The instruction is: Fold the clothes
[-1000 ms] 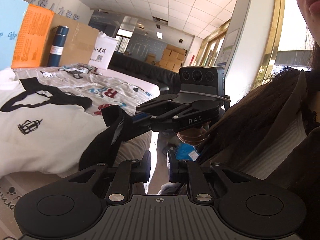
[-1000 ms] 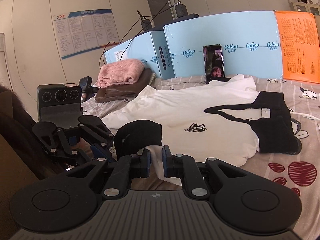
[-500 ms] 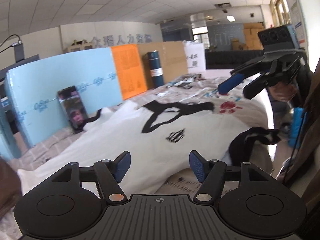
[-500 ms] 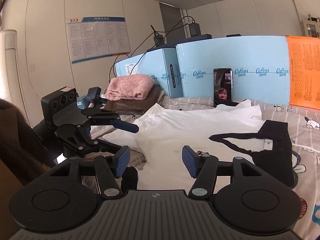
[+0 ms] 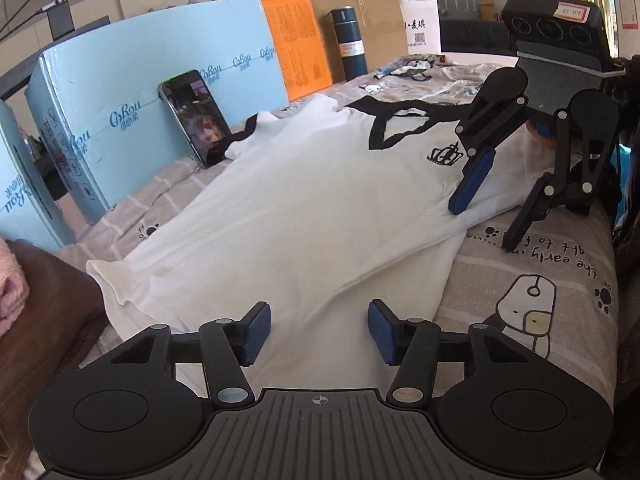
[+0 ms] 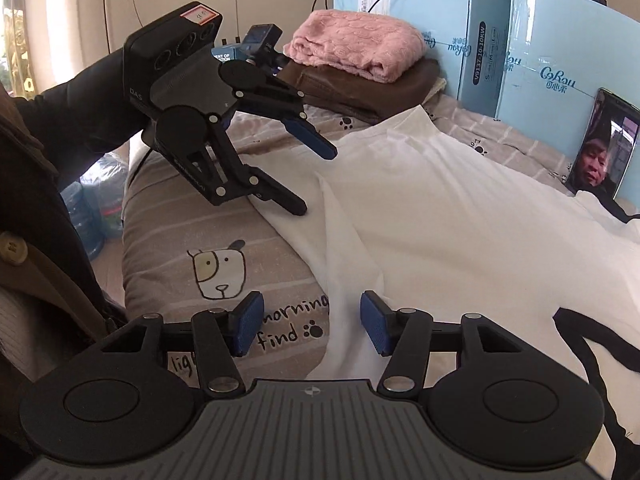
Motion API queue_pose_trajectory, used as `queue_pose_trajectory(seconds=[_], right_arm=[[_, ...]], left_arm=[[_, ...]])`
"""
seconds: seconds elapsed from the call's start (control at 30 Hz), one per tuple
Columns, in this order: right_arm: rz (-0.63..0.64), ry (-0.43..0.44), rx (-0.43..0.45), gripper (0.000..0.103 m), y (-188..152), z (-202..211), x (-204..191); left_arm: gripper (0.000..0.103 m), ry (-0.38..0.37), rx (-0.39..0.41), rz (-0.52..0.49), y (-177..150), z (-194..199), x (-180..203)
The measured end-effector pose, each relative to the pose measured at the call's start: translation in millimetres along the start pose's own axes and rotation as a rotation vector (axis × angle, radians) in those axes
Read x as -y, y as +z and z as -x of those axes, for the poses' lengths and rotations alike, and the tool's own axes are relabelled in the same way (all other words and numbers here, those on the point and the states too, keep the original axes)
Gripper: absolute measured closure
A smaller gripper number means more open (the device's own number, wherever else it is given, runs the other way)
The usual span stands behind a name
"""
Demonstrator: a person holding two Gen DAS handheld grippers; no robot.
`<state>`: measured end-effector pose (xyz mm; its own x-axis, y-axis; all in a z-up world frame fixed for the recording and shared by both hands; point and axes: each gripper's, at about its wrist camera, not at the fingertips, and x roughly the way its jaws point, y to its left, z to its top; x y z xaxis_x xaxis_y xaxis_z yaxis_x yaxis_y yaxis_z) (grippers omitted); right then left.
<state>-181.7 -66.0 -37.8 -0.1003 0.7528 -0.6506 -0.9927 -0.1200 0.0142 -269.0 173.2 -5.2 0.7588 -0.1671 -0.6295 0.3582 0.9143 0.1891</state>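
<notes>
A white T-shirt (image 5: 320, 200) with black neck trim and a small crown print lies flat on the patterned bedsheet (image 5: 540, 280). My left gripper (image 5: 320, 328) hovers over the shirt's near edge towards its hem, jaws apart and closing, with cloth below them but not pinched. My right gripper (image 6: 311, 326) hangs over the shirt's near edge (image 6: 352, 280) further right, its jaws also closing on nothing. Each gripper shows in the other's view: the right gripper (image 5: 496, 208) over the shirt by the crown print, the left gripper (image 6: 308, 172) by the hem corner.
A phone (image 5: 196, 120) leans on light blue boxes (image 5: 120, 92) at the back. A pink folded cloth (image 6: 356, 48) sits on a brown garment at the far left. An orange sheet (image 5: 300, 44) and a dark flask (image 5: 348, 40) stand behind. The bed's edge runs near me.
Both grippers were shut by the black sleeve at the bed's edge, then let go and opened wide. Now they have swung left over the shirt's near edge, jaws narrower.
</notes>
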Motion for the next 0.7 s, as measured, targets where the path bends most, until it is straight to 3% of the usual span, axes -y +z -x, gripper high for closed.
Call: queue_pose_trajectory(seconds=[0.13, 0.17, 0.2, 0.23, 0.3, 0.47, 0.57, 0.67, 0.7], right_arm=[[0.002, -0.023, 0.000, 0.068, -7, 5, 5], [0.008, -0.027, 0.003, 0.075, -9, 6, 7], [0.002, -0.036, 0.008, 0.088, -11, 8, 9], [-0.012, -0.042, 0.010, 0.092, -11, 8, 12], [-0.042, -0.005, 0.026, 0.099, -12, 15, 15], [-0.127, 0.152, 0.087, 0.100, -19, 45, 7], [-0.171, 0.164, 0.085, 0.100, -30, 56, 0], [-0.186, 0.179, 0.086, 0.100, -39, 62, -12], [-0.180, 0.175, 0.089, 0.100, -40, 63, -17]], left_arm=[[0.083, -0.082, 0.022, 0.013, -4, -2, -2], [0.087, -0.082, 0.026, 0.007, -3, -1, 0], [0.097, -0.083, 0.030, -0.003, -3, 2, 3], [0.100, -0.078, 0.036, -0.019, -1, 5, 7], [0.100, -0.076, 0.043, -0.044, 0, 16, 19], [0.101, -0.073, 0.034, -0.088, -1, 43, 54], [0.101, -0.116, 0.008, -0.071, -8, 50, 76], [0.100, -0.090, -0.062, -0.030, -20, 47, 85], [0.100, -0.080, -0.050, -0.008, -21, 50, 85]])
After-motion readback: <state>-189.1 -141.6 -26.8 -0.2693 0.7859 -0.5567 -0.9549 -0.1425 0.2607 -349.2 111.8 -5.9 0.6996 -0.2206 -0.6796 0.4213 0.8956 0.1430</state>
